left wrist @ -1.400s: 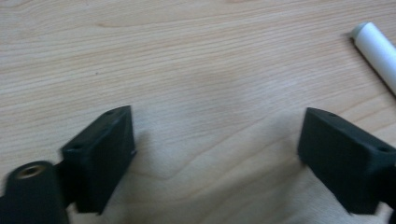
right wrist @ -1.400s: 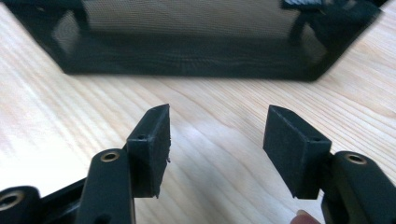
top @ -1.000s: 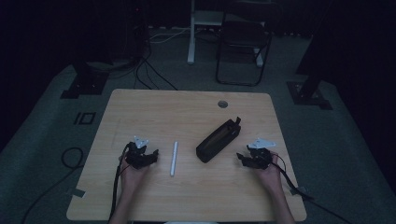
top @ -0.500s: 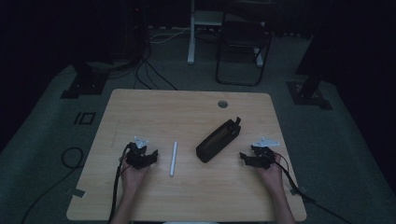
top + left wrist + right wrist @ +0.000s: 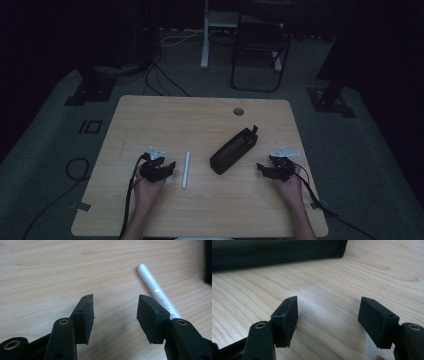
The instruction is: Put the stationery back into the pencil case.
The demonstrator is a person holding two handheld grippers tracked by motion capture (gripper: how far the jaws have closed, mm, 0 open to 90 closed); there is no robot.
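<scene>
The left gripper [image 5: 171, 166], jaws just narrowing yet empty, sits beside the white pen [image 5: 156, 291] mid-table; light, rigid and likely slippery, it is best pinched at mid-length. The right gripper [image 5: 260, 166] is apart, empty

In the left gripper view the white pen [image 5: 156, 291] runs behind the right jaw, its lower end hidden, and a dark thing is cut off at the upper right edge. In the right gripper view the black pouch [image 5: 274, 251] is cropped by the top and left edges. The high view is dim; the pouch's [image 5: 234, 149] details are too small to tell.
</scene>
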